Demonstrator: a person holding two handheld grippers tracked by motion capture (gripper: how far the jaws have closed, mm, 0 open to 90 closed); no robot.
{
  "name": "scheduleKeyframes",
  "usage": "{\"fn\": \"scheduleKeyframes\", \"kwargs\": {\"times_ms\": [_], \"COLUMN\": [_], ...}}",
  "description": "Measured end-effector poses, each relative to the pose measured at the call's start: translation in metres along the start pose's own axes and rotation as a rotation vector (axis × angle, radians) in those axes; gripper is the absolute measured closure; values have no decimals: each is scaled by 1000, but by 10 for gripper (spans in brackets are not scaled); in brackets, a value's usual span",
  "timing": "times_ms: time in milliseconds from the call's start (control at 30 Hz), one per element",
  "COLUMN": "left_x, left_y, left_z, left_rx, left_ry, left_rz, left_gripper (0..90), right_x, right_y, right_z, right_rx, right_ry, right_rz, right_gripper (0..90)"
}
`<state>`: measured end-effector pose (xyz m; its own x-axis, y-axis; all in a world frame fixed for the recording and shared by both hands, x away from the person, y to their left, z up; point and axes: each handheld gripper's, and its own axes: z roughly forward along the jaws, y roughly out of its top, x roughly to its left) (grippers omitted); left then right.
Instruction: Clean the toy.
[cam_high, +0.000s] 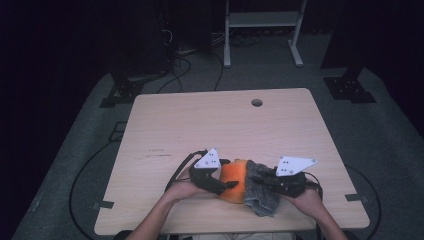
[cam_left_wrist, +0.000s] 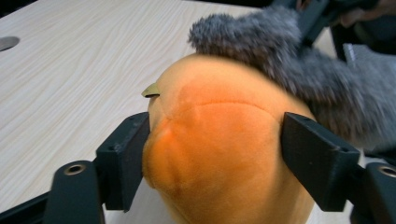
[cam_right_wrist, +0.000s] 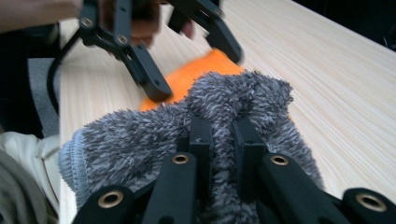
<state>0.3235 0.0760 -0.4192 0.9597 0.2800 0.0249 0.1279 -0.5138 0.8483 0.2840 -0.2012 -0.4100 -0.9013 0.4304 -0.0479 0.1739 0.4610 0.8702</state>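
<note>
While both grippers are engaged at the near edge of the table, the risks are mostly slip and snag. Left gripper has its jaws squeezing the orange plush toy from both sides; the fabric dents at the left jaw, so grip looks firm. Right gripper is pinched narrow on a fold of the grey fuzzy cloth, which drapes over the far side of the toy and touches it.

Failure modes:
- Cloth pinch is on a thin fold of pile. A sharp pull could strip it out of the jaws, leaving the cloth half over the toy.
- Toy is soft and rounded. If the right hand pulls sideways, it may roll or squirt out of the left jaws.
- Both items sit close to the person's table edge; a lost grip could send either off into the lap.
- Can't tell from the blurred right gripper view whether the cloth is caught on the left jaw tip; possibly touching. If so, pulling drags both.
</note>
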Motion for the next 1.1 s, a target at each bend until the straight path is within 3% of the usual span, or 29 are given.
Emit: {"fn": "scheduleKeyframes", "kwargs": {"times_ms": [67,167,267,333,400,433,567,600,700,767,833,867,933,1000,1033,1100], "left_x": [2,4,5,5,6,5,-4,-9,-16,-17,-16,-14,-8,-3,-2,-6], "left_y": [-2,-3,2,3,3,2,6,9,15,17,14,12,13,13,13,12], "left_z": [-1,-2,0,4,7,7,3,1,-2,-1,3,3,2,2,4,9], "left_rx": [6,0,10,42,57,52,13,-22,-61,-54,-26,-32,-32,-35,-24,19], "left_ry": [3,-11,-4,-10,-46,-66,-10,12,75,75,53,41,-1,-24,-38,-28], "left_rz": [1,-19,-72,-106,-131,-132,-24,33,112,149,136,107,16,-75,-98,-88], "left_gripper": [269,247,109,68,85,154,346,366,400,398,369,340,222,143,117,122], "right_x": [-7,-15,-13,-12,-12,-11,-10,-11,-14,-19,-25,-26,-25,-22,-19,-12], "right_y": [-6,-16,-16,-15,-15,-15,-15,-15,-11,-10,-11,-12,-15,-15,-14,-10], "right_z": [-4,-8,-6,-5,-6,-6,-9,-11,-21,-24,-21,-17,-9,-3,-2,0], "right_rx": [21,24,29,29,31,33,36,32,-44,-86,-84,-66,-35,-46,-53,-60], "right_ry": [-26,-18,-21,-22,-19,-18,-24,-26,-50,-58,-53,-49,-33,-5,9,28], "right_rz": [19,77,60,58,58,59,57,55,64,87,105,109,110,116,114,88], "right_gripper": [803,802,802,802,802,802,804,804,804,804,804,804,803,804,804,803]}}
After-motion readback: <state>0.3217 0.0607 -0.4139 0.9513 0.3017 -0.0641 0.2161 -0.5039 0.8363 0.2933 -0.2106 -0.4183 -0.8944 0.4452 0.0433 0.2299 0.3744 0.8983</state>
